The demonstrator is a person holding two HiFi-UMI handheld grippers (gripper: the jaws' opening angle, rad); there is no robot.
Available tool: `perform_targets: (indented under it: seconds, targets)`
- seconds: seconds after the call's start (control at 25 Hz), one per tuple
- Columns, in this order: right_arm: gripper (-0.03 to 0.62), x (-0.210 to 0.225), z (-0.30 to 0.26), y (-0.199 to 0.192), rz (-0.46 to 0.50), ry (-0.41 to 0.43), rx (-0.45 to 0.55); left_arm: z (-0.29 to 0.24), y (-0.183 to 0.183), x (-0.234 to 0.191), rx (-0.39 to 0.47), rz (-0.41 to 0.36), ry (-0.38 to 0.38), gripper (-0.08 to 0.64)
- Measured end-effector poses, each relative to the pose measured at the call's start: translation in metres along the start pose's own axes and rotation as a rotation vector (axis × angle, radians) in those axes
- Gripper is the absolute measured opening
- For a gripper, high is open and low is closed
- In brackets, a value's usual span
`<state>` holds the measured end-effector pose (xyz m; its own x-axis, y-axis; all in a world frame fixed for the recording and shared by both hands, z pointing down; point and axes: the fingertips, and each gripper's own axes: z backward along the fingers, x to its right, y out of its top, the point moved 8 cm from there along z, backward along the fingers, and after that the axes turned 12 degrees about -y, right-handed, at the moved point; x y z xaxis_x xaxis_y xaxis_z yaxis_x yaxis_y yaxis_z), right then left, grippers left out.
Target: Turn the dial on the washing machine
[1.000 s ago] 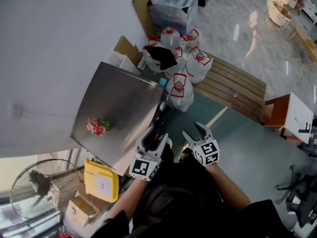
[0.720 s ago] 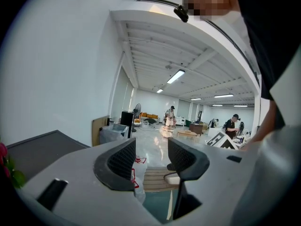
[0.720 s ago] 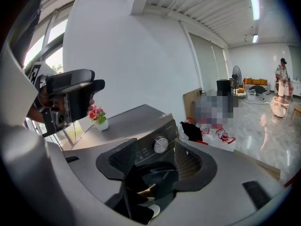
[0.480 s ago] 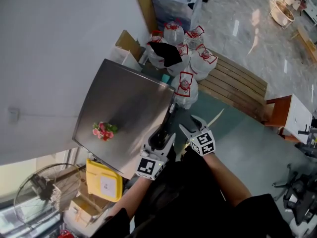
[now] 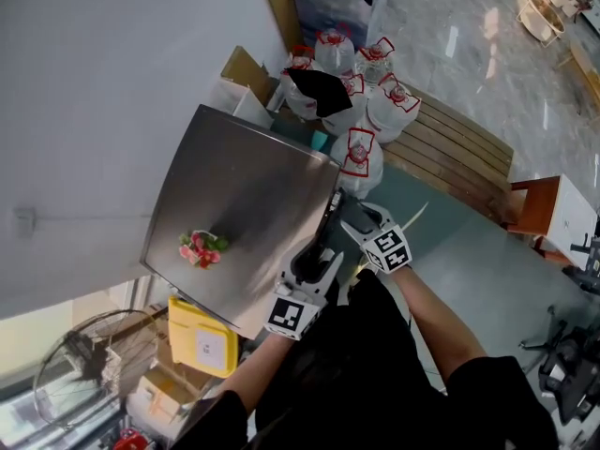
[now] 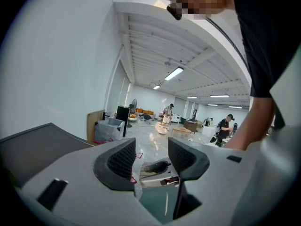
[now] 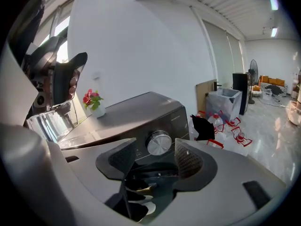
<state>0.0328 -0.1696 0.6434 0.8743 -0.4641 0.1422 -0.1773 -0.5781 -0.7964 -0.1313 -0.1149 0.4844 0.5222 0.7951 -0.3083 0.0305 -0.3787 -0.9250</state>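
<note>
Both the left gripper (image 6: 151,158) and the right gripper (image 7: 157,158) are released, jaws apart and gripping nothing. Just ahead of the right gripper, framed between its jaws but untouched, sits the silver dial (image 7: 159,142) on the washing machine (image 7: 127,114) front. The machine's top lies left of the left gripper, which points past it.

One washing machine (image 5: 244,204), one dial (image 7: 159,142), one flower pot (image 5: 202,248), two hand-held grippers (image 5: 315,261) (image 5: 362,221).

Bright, even light w/ ceiling strips (image 6: 174,73) — fisheye edges dark, floor (image 5: 469,64) glare; bkgd maybe soft.
</note>
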Motion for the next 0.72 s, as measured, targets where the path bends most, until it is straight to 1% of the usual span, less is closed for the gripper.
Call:
perform_targets:
  seconds: [0.2, 0.48, 0.72]
  targets:
    - [0.229, 0.005, -0.022, -0.003, 0.028, 0.045, -0.002, -0.004, -0.005, -0.006, -0.017, -0.001, -0.007, 0.192]
    - [0.233, 0.007, -0.043, -0.008, 0.062, 0.113, -0.032, -0.011, -0.009, -0.010, -0.034, 0.000, -0.018, 0.193]
    - [0.235, 0.008, -0.055, -0.008, 0.133, 0.152, -0.030, -0.017, -0.008, -0.012, -0.035, 0.002, -0.004, 0.195]
